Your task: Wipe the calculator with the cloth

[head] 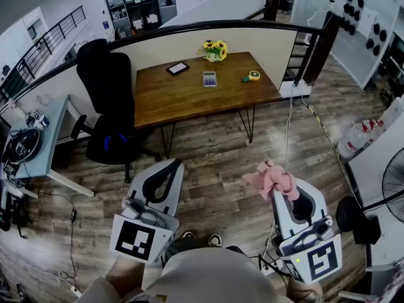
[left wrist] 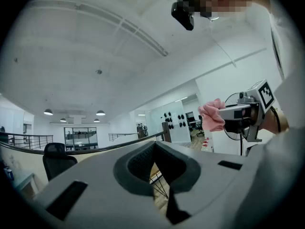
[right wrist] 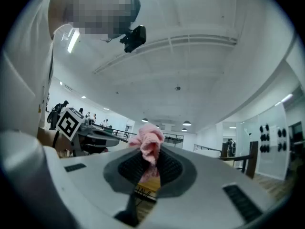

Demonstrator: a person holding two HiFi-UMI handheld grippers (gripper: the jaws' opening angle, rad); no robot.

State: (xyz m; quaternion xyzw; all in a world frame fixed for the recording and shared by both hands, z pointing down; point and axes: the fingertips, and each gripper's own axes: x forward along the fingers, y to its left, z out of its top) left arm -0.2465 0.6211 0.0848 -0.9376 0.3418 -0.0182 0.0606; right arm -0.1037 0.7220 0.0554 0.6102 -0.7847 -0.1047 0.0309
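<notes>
Mostly the worry is the pink cloth (right wrist: 148, 140): the right gripper (right wrist: 150, 165) has its jaws closed on only a lower fold, the rest bunched loose above them, so it could drag free once pressed on the calculator (head: 209, 79), which lies well off on the wooden table (head: 183, 100) near some flowers (head: 215, 49). With the left gripper (left wrist: 155, 171) closed tight and empty, nothing would steady the light calculator, so it could skid; its keys and any dirt are too small to make out

Left hand-held gripper (head: 169, 166) closed, empty; right hand-held gripper (head: 284, 194) clamps the cloth (head: 271, 177).
</notes>
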